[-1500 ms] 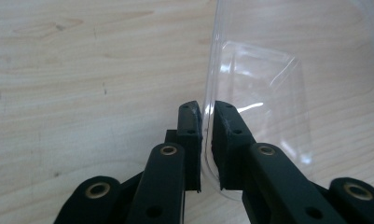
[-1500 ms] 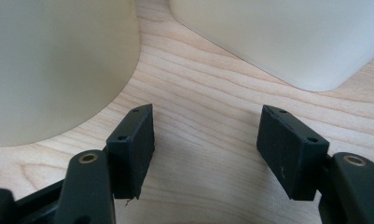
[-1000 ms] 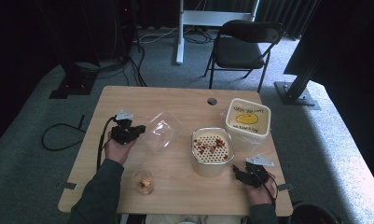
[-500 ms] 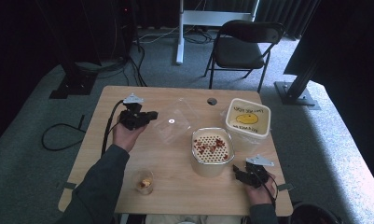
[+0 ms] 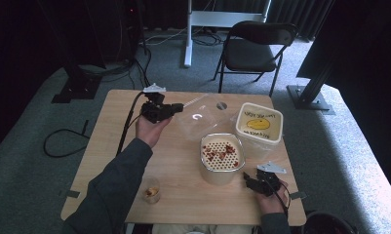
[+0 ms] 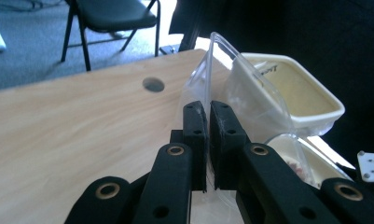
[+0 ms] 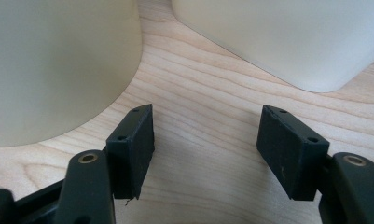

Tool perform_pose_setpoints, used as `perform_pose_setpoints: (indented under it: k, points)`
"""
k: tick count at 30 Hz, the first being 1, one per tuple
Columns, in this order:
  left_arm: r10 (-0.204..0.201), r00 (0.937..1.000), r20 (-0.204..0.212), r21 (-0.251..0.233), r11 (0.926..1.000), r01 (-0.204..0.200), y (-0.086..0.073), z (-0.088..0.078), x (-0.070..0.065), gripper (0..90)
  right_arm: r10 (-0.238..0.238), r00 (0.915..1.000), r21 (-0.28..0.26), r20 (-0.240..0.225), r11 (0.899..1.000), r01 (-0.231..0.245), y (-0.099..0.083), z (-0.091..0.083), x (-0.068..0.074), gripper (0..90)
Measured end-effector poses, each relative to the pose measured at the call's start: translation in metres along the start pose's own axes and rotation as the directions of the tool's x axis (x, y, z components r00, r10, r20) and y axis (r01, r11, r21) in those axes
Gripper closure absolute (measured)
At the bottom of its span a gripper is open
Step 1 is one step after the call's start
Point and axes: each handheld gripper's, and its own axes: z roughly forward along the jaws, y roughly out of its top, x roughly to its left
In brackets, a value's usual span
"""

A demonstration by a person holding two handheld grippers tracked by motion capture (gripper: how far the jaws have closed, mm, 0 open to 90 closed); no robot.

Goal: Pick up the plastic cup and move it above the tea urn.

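Lifting step in hand — left gripper (image 5: 176,108) fingers pinched on clear lid (image 5: 203,117) held above bench (image 5: 110,131), beyond strainer tub (image 5: 222,156); right gripper (image 5: 255,181) fingers wide, empty — next, lowering lid squarely onto tub.

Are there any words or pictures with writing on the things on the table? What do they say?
Cream tub with the yellow face: a curved line of dark writing above the face, too small and blurred to read.
The same tub, left gripper view: a short dark word near the rim, too blurred to read.
Clear lid held by the left gripper: no words, just a bright glint.
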Motion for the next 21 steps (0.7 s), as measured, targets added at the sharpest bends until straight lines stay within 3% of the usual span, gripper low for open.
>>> perform_pose_setpoints:
  k: [3, 6, 12, 21]
  points:
    - [0.009, 0.9997, 0.023, -0.014, 0.9999, -0.009, 0.008, 0.004, -0.01, 86.8, -0.001, 1.0, -0.001, -0.001, 1.0, 0.001, 0.0, 0.0, 0.0, 35.9]
    - [0.047, 0.9984, 0.031, -0.011, 0.9988, -0.047, 0.019, 0.013, -0.028, 86.8, 0.0, 1.0, -0.001, -0.001, 1.0, 0.0, 0.0, 0.0, 0.0, 36.0]
    - [0.061, 0.9961, 0.065, -0.017, 0.9981, -0.06, 0.034, 0.037, -0.056, 86.8, -0.002, 1.0, -0.001, -0.001, 1.0, 0.002, 0.0, 0.0, 0.0, 36.0]
    - [-0.001, 0.997, 0.077, -0.005, 1.0, 0.002, 0.04, 0.083, -0.084, 86.8, -0.005, 1.0, 0.002, -0.003, 1.0, 0.005, 0.0, 0.0, 0.0, 36.0]
